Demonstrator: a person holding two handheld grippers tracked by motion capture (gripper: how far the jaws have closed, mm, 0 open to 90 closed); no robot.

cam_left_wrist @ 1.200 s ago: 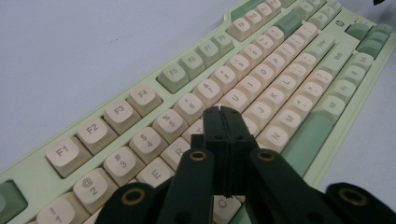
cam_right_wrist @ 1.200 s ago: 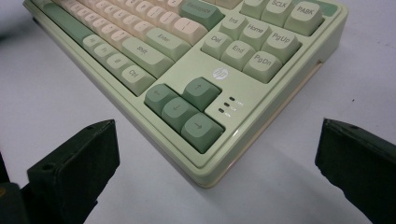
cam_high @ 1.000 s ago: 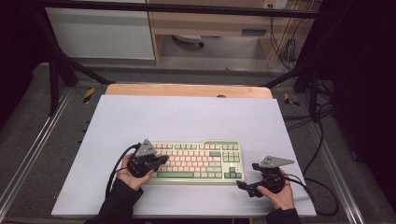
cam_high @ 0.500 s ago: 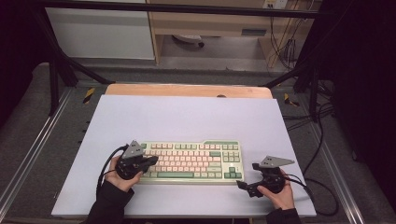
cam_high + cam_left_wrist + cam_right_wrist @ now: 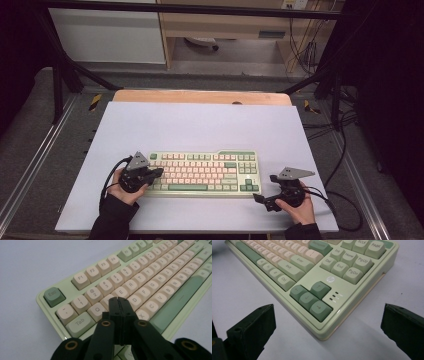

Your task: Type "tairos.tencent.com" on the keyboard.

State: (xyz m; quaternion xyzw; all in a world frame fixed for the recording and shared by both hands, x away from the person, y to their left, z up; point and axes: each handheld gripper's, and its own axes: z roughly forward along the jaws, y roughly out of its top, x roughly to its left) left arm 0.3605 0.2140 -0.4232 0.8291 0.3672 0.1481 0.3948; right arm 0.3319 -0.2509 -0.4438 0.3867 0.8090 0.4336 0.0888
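Your keyboard [image 5: 202, 172] lies flat near the worktop's [image 5: 200, 125] front edge, long axis left-to-right, Esc end at your left gripper [image 5: 156, 173], jaws clenched together over the letter keys. Right gripper [image 5: 259, 199] jaws gape empty.

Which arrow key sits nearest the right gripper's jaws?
The right-arrow key, at the keyboard's near corner. The left, down and up arrows lie farther back from the right gripper.
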